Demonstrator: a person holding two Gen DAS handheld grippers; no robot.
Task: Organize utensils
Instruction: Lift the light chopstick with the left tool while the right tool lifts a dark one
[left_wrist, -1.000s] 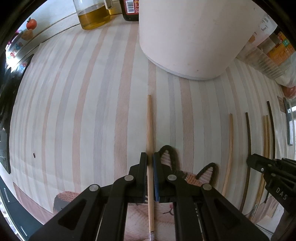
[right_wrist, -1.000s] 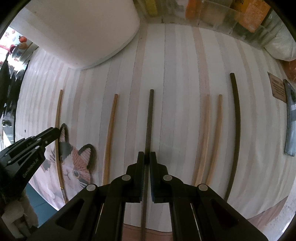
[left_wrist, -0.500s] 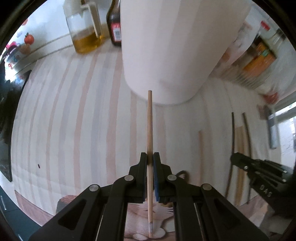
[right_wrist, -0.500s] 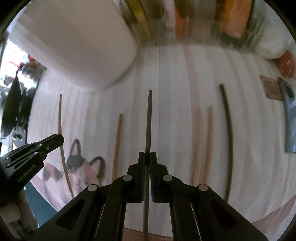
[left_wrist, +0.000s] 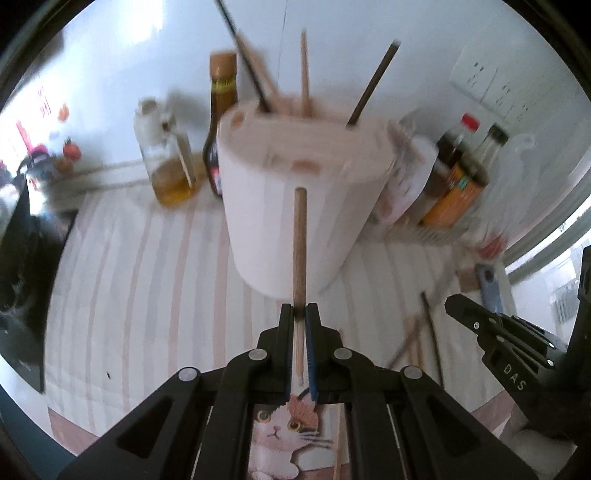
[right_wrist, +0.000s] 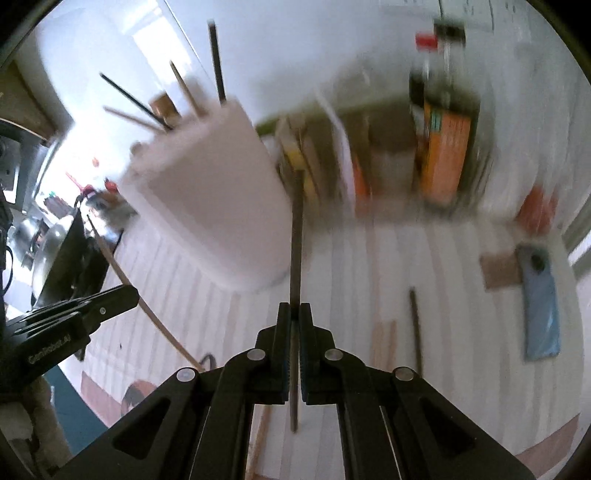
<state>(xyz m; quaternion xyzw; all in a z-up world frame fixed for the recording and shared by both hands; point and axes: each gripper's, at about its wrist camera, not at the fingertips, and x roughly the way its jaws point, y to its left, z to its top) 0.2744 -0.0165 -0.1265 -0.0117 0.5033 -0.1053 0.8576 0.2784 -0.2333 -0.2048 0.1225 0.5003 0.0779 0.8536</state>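
We cannot read the labels on the bottles (left_wrist: 458, 177) at two o'clock in the left view, smeared by blur; the white holder (right_wrist: 210, 192) at ten o'clock in the right view is blurred, its openings unseen; the dark chopstick (right_wrist: 295, 280) blocks part of the rack behind; loose chopsticks (left_wrist: 417, 339) at four o'clock run under the left gripper (left_wrist: 300, 317), ends hidden.

Matt wooden chopstick (left_wrist: 299, 243), matt white holder (left_wrist: 295, 199), striped cloth mat (left_wrist: 140, 280)
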